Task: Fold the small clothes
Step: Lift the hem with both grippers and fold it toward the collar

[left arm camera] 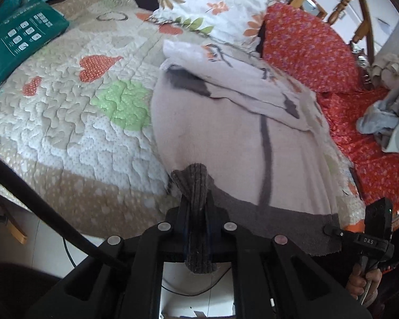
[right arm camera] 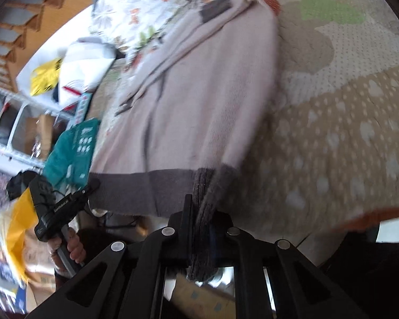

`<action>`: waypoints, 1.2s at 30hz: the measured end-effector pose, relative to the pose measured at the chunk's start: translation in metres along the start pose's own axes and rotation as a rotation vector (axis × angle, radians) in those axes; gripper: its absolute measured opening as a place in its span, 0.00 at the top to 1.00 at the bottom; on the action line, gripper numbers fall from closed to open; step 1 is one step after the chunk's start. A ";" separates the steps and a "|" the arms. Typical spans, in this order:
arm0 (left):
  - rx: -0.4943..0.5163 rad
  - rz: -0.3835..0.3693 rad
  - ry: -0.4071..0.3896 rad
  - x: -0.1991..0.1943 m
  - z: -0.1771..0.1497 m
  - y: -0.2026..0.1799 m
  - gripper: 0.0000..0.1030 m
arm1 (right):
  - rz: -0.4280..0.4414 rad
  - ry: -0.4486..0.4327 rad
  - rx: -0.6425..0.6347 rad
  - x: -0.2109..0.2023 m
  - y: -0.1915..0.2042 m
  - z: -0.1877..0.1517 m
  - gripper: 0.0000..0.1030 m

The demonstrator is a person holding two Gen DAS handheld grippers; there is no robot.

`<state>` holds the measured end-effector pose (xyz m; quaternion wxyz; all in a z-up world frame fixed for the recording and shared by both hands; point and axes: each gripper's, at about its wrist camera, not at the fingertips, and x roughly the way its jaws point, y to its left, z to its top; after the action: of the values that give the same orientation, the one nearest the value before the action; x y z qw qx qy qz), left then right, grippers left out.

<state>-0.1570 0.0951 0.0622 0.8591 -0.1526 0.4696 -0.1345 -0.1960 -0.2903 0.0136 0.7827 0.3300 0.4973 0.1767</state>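
Observation:
A pale pink knit sweater [left arm camera: 226,138] with a dark grey ribbed hem lies spread on the quilted bed, its sleeves folded across the far part. My left gripper [left arm camera: 196,199] is shut on one corner of the grey hem [left arm camera: 196,183]. My right gripper [right arm camera: 202,207] is shut on the other hem corner [right arm camera: 204,183]; the sweater [right arm camera: 199,93] stretches away from it. The right gripper also shows in the left wrist view [left arm camera: 369,236], and the left gripper shows in the right wrist view [right arm camera: 58,207]. The hem hangs at the bed's near edge between them.
The quilt [left arm camera: 66,111] has heart patches. A green package [left arm camera: 21,40] lies at the far left, a floral pillow [left arm camera: 212,2] at the back, an orange floral cover [left arm camera: 314,47] and crumpled grey clothes [left arm camera: 385,125] at the right. Floor shows below the bed edge.

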 end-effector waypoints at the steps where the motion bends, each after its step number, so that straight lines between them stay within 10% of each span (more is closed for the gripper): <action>1: 0.002 -0.012 -0.004 -0.005 -0.005 -0.002 0.92 | 0.009 0.000 -0.009 -0.006 0.001 -0.004 0.91; 12: -0.067 -0.028 -0.077 0.001 0.052 0.003 0.92 | 0.030 -0.096 -0.120 -0.041 0.044 0.045 0.91; 21: -0.156 0.063 -0.083 0.096 0.195 0.021 0.92 | -0.068 -0.187 -0.176 -0.004 0.074 0.187 0.90; 26: -0.220 0.142 -0.054 0.167 0.248 0.034 0.87 | -0.259 -0.236 -0.131 0.059 0.042 0.273 0.83; 32: -0.187 0.202 -0.130 0.172 0.269 0.023 0.51 | -0.404 -0.268 -0.168 0.070 0.032 0.299 0.51; 36: -0.136 0.230 -0.165 0.154 0.268 0.007 0.46 | -0.419 -0.328 -0.236 0.053 0.048 0.292 0.50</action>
<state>0.1514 0.0799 0.0790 0.8923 -0.1661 0.4196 0.0098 0.0914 -0.3238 0.0956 0.9050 0.1511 0.3974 0.0121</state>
